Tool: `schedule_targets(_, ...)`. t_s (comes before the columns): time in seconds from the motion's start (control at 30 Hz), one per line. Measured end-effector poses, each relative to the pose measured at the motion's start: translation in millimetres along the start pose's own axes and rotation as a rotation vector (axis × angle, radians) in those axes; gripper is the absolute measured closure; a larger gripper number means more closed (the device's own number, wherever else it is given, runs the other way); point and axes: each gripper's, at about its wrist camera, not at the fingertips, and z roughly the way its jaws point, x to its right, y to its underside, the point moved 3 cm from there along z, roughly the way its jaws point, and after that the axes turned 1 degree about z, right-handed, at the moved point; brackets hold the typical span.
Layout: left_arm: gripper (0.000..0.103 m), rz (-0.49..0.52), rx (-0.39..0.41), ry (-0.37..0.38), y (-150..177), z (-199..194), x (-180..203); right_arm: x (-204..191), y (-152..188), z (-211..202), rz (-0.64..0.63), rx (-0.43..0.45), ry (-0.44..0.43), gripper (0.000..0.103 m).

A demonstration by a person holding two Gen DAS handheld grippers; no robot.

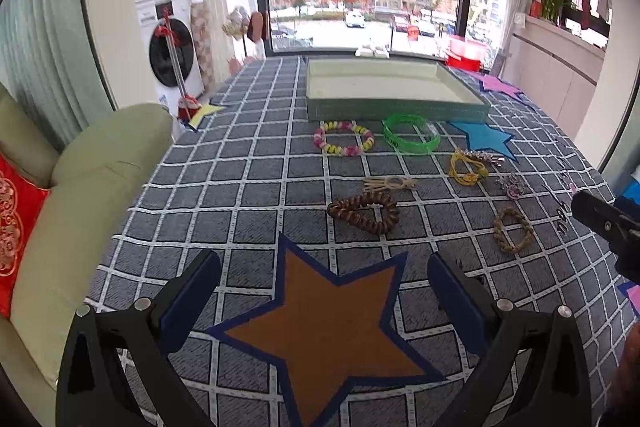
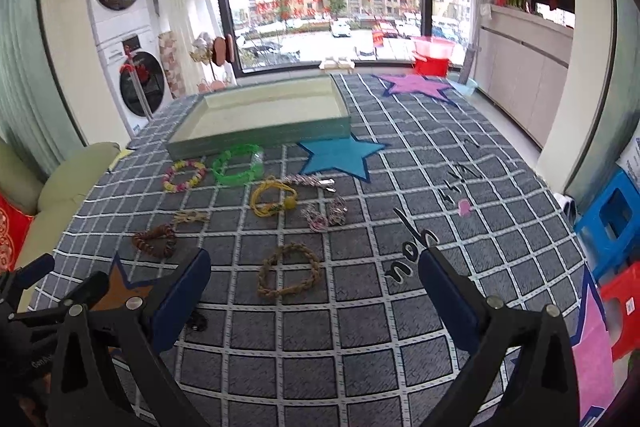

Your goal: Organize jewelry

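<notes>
Several pieces of jewelry lie on the checked tablecloth in front of a shallow green tray (image 1: 396, 111) (image 2: 260, 139). A pink-yellow bead bracelet (image 1: 344, 138) (image 2: 184, 175) and a green bangle (image 1: 411, 134) (image 2: 238, 164) are nearest the tray. Closer lie a yellow cord bracelet (image 1: 467, 169) (image 2: 274, 201), a brown coil band (image 1: 364, 213) (image 2: 156, 241), a tan braided bracelet (image 1: 513, 230) (image 2: 289, 270) and sparkly pieces (image 2: 324, 214). My left gripper (image 1: 324, 281) is open above an orange star (image 1: 328, 331). My right gripper (image 2: 314, 277) is open, the braided bracelet just beyond its fingers.
A green sofa (image 1: 80, 195) with a red cushion borders the table's left edge. Blue (image 2: 344, 155) and pink (image 2: 418, 85) star patches lie on the cloth. Blue and red plastic stools (image 2: 612, 223) stand right of the table. A window and washing machines (image 1: 170, 55) lie beyond.
</notes>
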Motion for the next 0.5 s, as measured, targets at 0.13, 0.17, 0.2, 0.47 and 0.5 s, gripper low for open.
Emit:
schedule_targets(0.13, 0.000, -0.022, -0.068, 0.054, -7, 18, -7, 11, 2, 14, 0.024, -0.067, 0.006, 0.000)
schedule_targets(0.17, 0.000, -0.040, -0.093, 0.075, -9, 25, -9, 13, 3, 19, 0.031, -0.090, 0.003, 0.000)
schedule_targets(0.2, 0.000, -0.052, -0.107, 0.080, -10, 29, -12, 15, 4, 22, 0.034, -0.103, 0.004, 0.000)
schedule_targets(0.47, 0.000, -0.064, -0.173, 0.083, -23, 62, -15, 18, 8, 50, 0.031, -0.197, -0.013, 0.003)
schedule_targets(0.5, 0.000, -0.070, -0.181, 0.085, -25, 66, -15, 18, 8, 54, 0.031, -0.208, -0.014, 0.006)
